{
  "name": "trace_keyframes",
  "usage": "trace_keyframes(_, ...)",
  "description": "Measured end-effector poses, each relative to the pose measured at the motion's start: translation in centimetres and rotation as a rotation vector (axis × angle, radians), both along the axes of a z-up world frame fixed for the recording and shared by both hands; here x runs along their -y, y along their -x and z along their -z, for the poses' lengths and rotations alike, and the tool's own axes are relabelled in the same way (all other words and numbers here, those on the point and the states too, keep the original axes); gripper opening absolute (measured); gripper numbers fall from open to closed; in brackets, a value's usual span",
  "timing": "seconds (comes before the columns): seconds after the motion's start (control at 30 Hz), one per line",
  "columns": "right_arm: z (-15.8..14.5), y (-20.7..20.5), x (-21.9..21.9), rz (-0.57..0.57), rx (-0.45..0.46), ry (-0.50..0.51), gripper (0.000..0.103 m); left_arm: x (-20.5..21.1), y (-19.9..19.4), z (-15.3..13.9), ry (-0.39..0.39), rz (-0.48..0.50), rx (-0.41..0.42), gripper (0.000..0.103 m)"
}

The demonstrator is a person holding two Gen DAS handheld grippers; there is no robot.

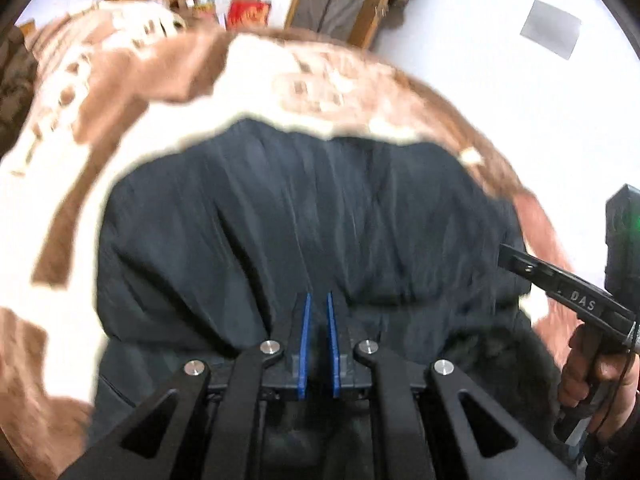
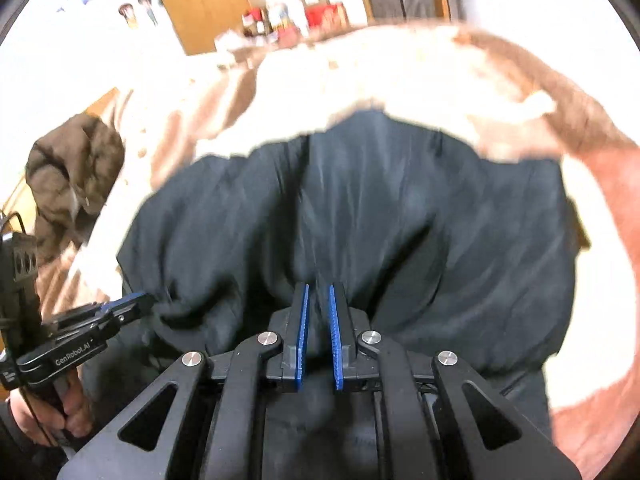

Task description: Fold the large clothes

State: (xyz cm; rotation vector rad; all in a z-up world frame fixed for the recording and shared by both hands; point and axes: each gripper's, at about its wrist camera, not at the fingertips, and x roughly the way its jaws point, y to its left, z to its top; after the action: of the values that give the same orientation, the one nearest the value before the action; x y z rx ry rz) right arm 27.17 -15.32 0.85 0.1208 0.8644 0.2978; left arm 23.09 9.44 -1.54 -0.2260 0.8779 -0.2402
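Both claws are pinched shut on the near edge of the big black coat (image 1: pixel 304 216), the left gripper (image 1: pixel 318 300) beside the right gripper (image 2: pixel 319 292). The coat stretches away from them across the brown-and-cream blanket (image 1: pixel 80 128), so I think the fold goes forward.
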Motion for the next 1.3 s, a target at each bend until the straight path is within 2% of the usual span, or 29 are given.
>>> trace_keyframes(0.1, -0.8, -2.8, 0.3, 0.024, 0.031, 0.023, 0.01, -1.7, -2.8, -1.2, -0.022, -0.067, 0.047, 0.012)
trace_keyframes(0.17, 1.0, -5.1, 1.0, 0.072, -0.001, 0.075, 0.01, -3.0, -5.2, 0.3, -0.056, -0.13, 0.02, 0.012)
trace_keyframes(0.27, 5.6, -6.7, 3.2, 0.107, -0.1, 0.055, 0.008, -5.0, -7.8, 4.2, -0.015, -0.157, -0.068, 0.012)
trace_keyframes(0.33, 7.2, -6.4, 4.5, 0.105, -0.094, 0.037, 0.007, -5.0, -7.8, 5.7, -0.02, -0.136, -0.055, 0.012)
trace_keyframes(0.4, 7.6, -6.2, 3.9, 0.111, -0.08, 0.076, 0.007, -4.4, -7.2, 6.1, -0.047, -0.134, -0.029, 0.012)
trace_keyframes(0.5, 6.7, -6.4, 3.5, 0.137, -0.11, 0.086, 0.007, -4.0, -6.6, 5.7, -0.044, -0.15, -0.04, 0.011)
trace_keyframes(0.57, 4.5, -6.0, 3.6, 0.153, -0.103, 0.074, 0.007, -4.1, -6.1, 4.4, -0.045, -0.161, -0.059, 0.011)
trace_keyframes(0.67, 0.5, -3.5, 3.2, 0.107, 0.009, -0.004, 0.008, -4.4, -4.5, 1.2, -0.024, -0.159, 0.027, 0.011)
trace_keyframes(0.73, -1.0, -2.1, 1.8, 0.041, 0.055, -0.037, 0.009, -4.3, -3.4, -0.3, -0.026, -0.144, 0.081, 0.011)
trace_keyframes(0.8, -0.7, -1.4, 0.2, -0.021, 0.044, -0.032, 0.009, -4.0, -2.9, -0.4, -0.038, -0.122, 0.091, 0.011)
trace_keyframes(0.9, 2.1, -1.6, -0.7, -0.037, -0.021, -0.002, 0.009, -4.3, -3.6, 2.3, -0.08, -0.135, 0.009, 0.011)
trace_keyframes(0.93, 3.8, -2.0, -0.6, -0.028, -0.07, 0.022, 0.009, -4.9, -4.0, 3.9, -0.077, -0.15, -0.048, 0.011)
trace_keyframes(1.0, 5.8, -2.5, 0.5, -0.006, -0.153, -0.024, 0.009, -5.6, -3.8, 4.6, -0.023, -0.16, -0.074, 0.011)
trace_keyframes(1.13, 2.0, -0.5, 1.2, 0.004, -0.059, -0.042, 0.009, -4.9, -1.3, 1.1, -0.019, -0.154, 0.019, 0.011)
trace_keyframes(1.2, -0.6, 0.0, 0.7, -0.027, 0.013, -0.085, 0.009, -4.2, -0.6, -0.7, -0.003, -0.131, 0.071, 0.011)
trace_keyframes(1.3, -2.0, -0.5, -1.0, -0.099, 0.043, -0.131, 0.009, -2.0, -0.6, -1.9, 0.009, -0.057, 0.11, 0.011)
